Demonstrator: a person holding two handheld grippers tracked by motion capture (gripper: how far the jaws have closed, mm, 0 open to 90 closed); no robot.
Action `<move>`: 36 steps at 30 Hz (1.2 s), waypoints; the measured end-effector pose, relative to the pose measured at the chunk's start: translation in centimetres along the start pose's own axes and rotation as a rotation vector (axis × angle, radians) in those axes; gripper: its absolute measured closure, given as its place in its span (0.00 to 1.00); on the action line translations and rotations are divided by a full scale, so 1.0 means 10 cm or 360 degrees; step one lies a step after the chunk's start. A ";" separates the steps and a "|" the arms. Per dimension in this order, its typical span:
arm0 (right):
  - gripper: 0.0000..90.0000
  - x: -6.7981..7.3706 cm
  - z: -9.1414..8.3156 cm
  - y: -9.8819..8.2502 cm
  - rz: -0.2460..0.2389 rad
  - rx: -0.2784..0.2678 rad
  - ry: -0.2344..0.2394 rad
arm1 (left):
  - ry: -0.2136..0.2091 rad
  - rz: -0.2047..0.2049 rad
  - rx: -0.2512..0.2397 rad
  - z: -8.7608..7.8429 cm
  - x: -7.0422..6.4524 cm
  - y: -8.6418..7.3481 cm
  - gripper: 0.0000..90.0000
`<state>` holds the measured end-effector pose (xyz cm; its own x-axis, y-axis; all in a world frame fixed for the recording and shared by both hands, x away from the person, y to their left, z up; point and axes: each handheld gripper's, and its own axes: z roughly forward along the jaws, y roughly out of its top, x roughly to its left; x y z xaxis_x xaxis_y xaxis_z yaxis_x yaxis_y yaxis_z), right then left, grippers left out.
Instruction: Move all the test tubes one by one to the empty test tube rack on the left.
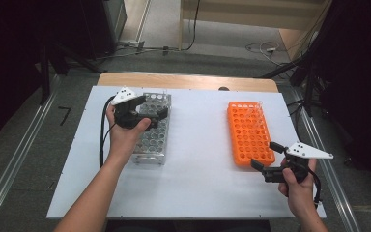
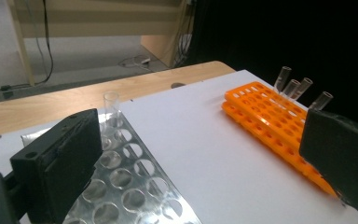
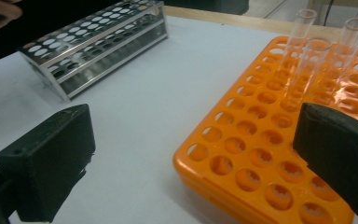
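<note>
The right tongs [image 1: 262, 154] sit nearest, at the near right of the bench [image 1: 198, 183], jaws open and empty, pointing left at the near end of the orange rack [image 1: 249, 133]. In the right gripper view the clear tubes [image 3: 307, 60] stand upright in the far holes of that rack, beyond the jaws and not between them.

The left tongs [image 1: 153, 107] are held over the far part of the metal rack [image 1: 152, 130] at the left of the bench. Their jaws stand fully apart with nothing between them. In the left gripper view a single tube [image 2: 111, 112] stands upright in a far hole of the metal rack, just beyond the left jaw and clear of both pads.

Judged step: tubes are being moved from the orange rack to the metal rack, and one tube is already seated and released. The next move probably calls for one pair of tongs to travel to the far end of the orange rack, straddle one upright tube, close on it and lift straight up, avoiding its neighbours.
</note>
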<state>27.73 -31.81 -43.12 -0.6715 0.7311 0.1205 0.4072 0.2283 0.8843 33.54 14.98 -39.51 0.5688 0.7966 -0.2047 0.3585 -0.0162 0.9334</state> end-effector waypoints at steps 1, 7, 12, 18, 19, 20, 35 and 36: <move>0.00 -0.02 0.01 0.02 0.0003 0.0000 -0.0009 | 0.0003 0.0004 0.0005 -0.02 -0.02 -0.02 0.00; 0.00 -0.17 0.13 0.09 0.0029 0.0006 -0.0050 | -0.0010 0.0020 -0.0017 -0.18 -0.17 -0.18 0.00; 0.03 -0.30 0.25 0.17 0.0042 0.0030 -0.0076 | -0.0008 0.0054 -0.0037 -0.35 -0.29 -0.34 0.00; 0.06 -0.41 0.36 0.21 0.0092 0.0050 -0.0102 | -0.0015 0.0045 -0.0058 -0.48 -0.37 -0.47 0.00; 0.11 -0.43 0.39 0.22 0.0104 0.0052 -0.0117 | -0.0012 0.0055 -0.0038 -0.49 -0.38 -0.49 0.00; 0.16 -0.44 0.41 0.22 0.0120 0.0054 -0.0145 | -0.0018 0.0059 -0.0020 -0.49 -0.39 -0.50 0.00; 0.63 -0.60 0.76 0.19 0.0235 0.0184 -0.0345 | -0.0051 0.0024 -0.0024 -0.54 -0.44 -0.58 0.00; 0.65 -0.60 0.79 0.19 0.0235 0.0205 -0.0356 | -0.0055 0.0022 -0.0026 -0.54 -0.44 -0.58 0.00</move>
<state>37.45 -30.72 -45.71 -0.4518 0.8828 0.1284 0.5750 0.1781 0.7986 24.98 14.83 -42.45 0.5988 0.7752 -0.2012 0.3385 -0.0173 0.9408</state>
